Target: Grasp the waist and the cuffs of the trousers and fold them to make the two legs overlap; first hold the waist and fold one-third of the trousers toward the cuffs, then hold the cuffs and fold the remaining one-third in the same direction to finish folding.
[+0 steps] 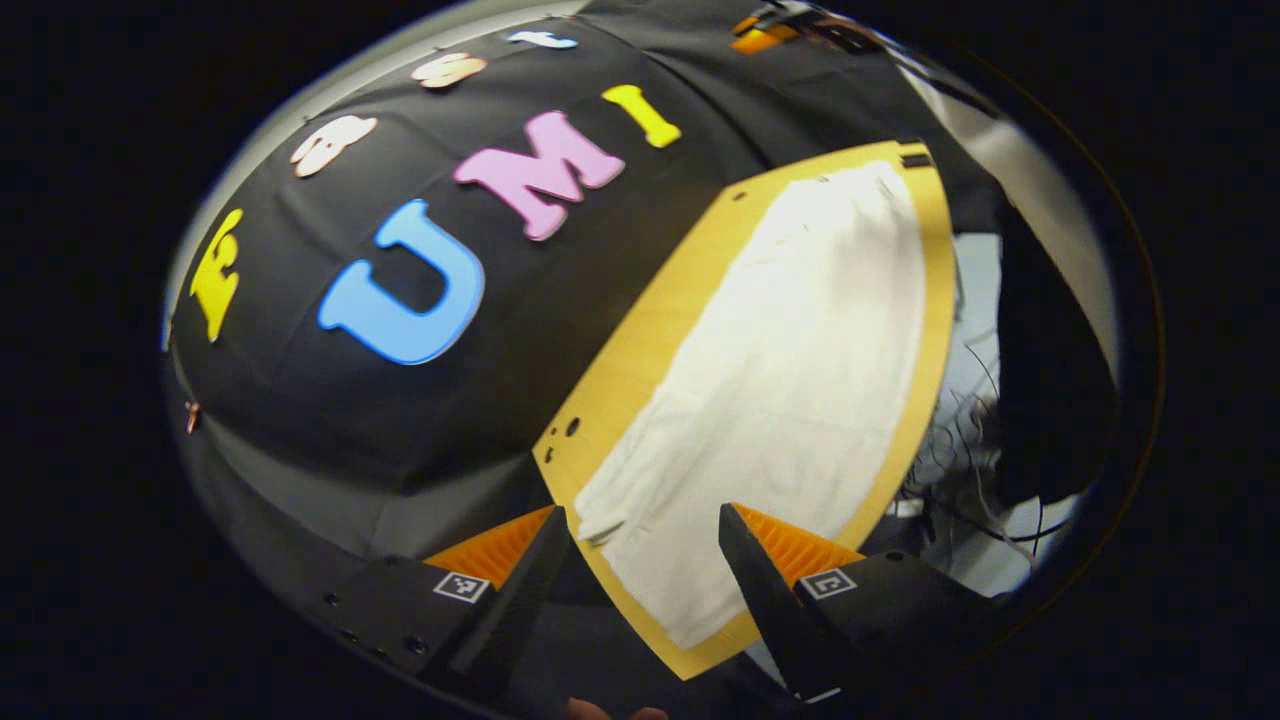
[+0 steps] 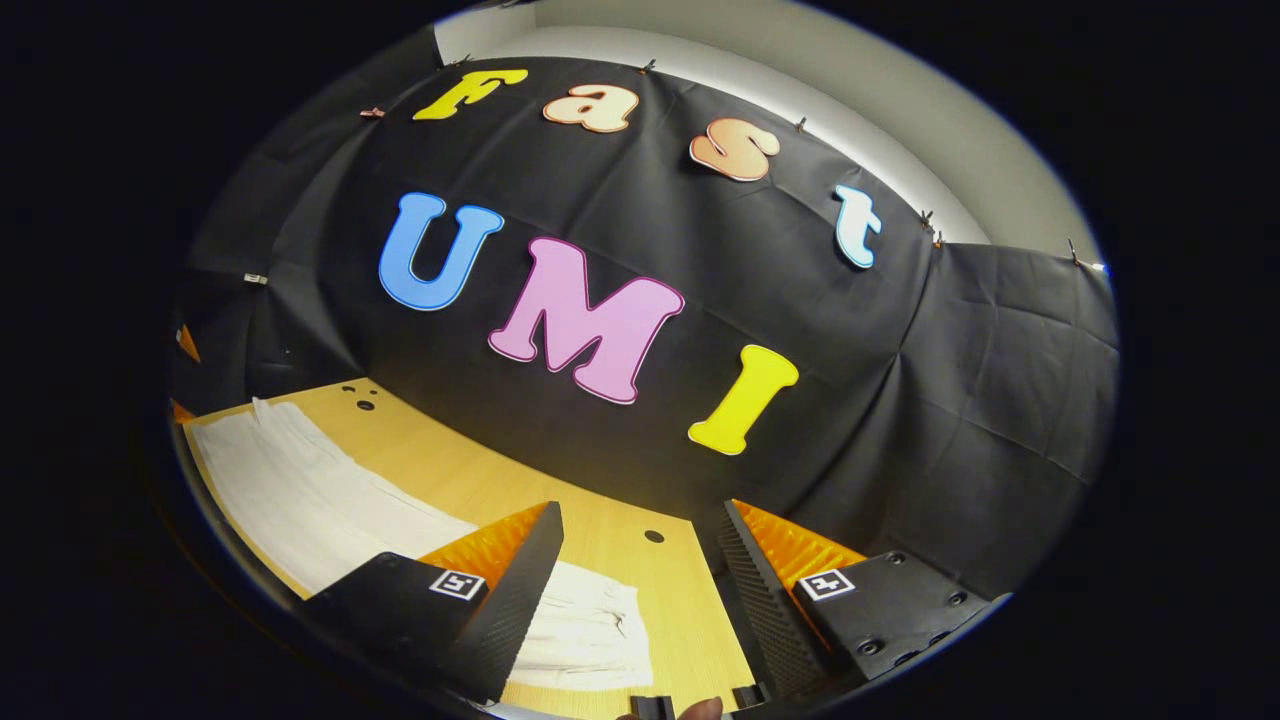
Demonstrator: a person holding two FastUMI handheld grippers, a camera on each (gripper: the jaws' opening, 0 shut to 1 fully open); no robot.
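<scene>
The left hand-held gripper (image 1: 642,560) hangs above the bench (image 1: 650,340), fingers spread wide and holding nothing; the right hand-held gripper (image 2: 640,560) gapes just as wide, empty too. White trousers (image 1: 790,380) lie flat lengthwise on the bench.

White trousers (image 1: 790,390) flat, full-length

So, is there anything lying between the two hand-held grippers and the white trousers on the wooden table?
Nothing visible does. The white cloth trousers lie flat on the light wooden table, and both the left hand-held gripper and the right hand-held gripper hang open above them with only air between.
</scene>
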